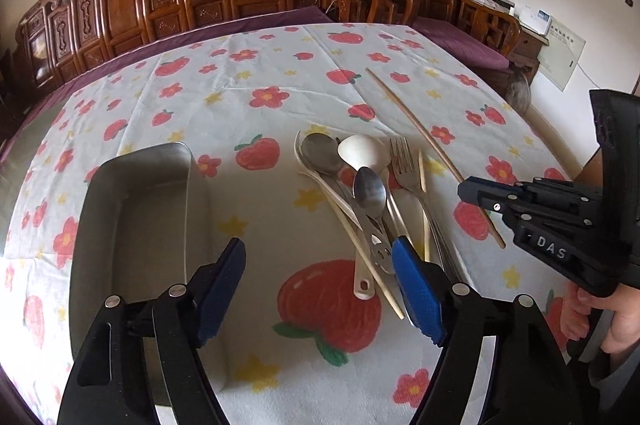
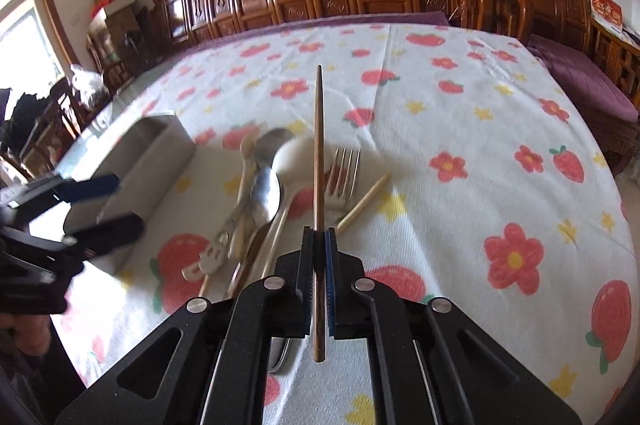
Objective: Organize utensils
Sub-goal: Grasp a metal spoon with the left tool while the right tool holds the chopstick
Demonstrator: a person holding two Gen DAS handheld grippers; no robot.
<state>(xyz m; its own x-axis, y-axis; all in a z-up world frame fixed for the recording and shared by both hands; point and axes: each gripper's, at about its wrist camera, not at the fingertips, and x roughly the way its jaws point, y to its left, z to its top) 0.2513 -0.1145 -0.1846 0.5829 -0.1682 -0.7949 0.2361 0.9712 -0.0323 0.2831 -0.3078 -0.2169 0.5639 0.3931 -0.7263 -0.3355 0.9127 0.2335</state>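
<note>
Left wrist view: the left gripper [image 1: 320, 289] hung with jaws apart, gripping nothing, over the utensil pile [image 1: 368, 193] beside the metal tray [image 1: 136, 209]. Right wrist view: the right gripper [image 2: 319, 245] clamped 1 brown chopstick [image 2: 318, 145].

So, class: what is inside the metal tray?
The metal tray shows only bare, shiny floor; no utensils lie in it. Its near end is hidden behind the left gripper, so that part cannot be checked.
</note>
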